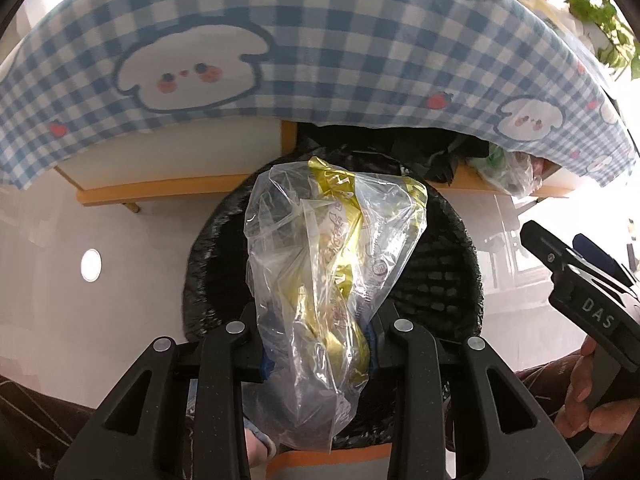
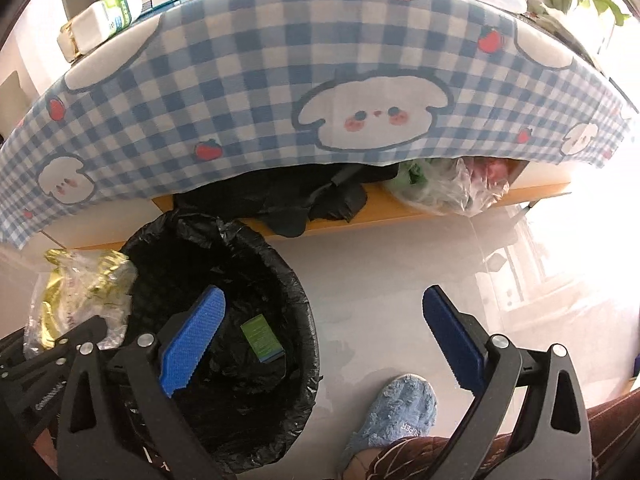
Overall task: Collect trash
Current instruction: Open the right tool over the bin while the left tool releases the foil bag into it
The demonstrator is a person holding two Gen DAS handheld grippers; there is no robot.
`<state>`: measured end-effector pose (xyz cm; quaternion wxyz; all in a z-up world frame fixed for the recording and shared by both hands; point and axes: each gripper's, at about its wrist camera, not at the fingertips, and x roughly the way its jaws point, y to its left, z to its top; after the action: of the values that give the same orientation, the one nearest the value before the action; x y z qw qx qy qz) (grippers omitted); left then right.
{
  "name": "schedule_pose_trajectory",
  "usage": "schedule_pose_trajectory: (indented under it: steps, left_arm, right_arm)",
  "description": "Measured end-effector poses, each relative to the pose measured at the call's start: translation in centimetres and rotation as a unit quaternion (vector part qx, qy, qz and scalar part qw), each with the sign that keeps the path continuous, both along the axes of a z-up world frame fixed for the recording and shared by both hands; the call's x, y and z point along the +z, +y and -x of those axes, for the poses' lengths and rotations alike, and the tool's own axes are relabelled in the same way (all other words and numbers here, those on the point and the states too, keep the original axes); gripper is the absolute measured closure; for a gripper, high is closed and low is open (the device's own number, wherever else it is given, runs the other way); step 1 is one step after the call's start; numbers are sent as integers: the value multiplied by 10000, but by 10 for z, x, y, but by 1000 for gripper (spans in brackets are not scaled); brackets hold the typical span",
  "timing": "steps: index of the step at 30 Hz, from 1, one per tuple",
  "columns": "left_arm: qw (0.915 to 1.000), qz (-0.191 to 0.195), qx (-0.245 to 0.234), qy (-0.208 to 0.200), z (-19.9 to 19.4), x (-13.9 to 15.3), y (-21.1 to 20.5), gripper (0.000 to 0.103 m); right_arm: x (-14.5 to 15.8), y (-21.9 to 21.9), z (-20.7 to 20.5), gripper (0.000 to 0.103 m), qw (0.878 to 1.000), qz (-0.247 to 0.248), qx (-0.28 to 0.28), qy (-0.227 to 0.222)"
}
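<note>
My left gripper is shut on a clear plastic bag with a gold-yellow wrapper inside. It hangs over the black-lined trash bin. The bag hides the pads. In the right wrist view the same bag and the left gripper sit at the bin's left rim. My right gripper stands wide open, its blue pads bare, above the right side of the bin. A small green carton lies in the bin. The right gripper also shows at the right edge of the left wrist view.
A table under a blue checked cloth rises behind the bin, with milk cartons on top. Its lower shelf holds black bags and a clear bag of items. A foot in a blue slipper stands right of the bin on the white floor.
</note>
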<state>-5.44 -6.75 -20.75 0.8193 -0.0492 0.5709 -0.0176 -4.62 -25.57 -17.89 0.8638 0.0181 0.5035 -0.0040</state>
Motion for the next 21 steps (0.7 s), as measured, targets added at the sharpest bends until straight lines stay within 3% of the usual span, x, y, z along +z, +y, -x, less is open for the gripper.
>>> schedule_pose_trajectory:
  steps: [14,21]
  left_arm:
    - [9996,-22,-294,-52,-11,-14,-29,69]
    - [9997,-5,-199,-131,-12,-13,-29,53]
  right_arm:
    - [-1,-5,1,8,9993,340,-17,-141]
    - [1,-4,1,8,9992,372,-34,-122]
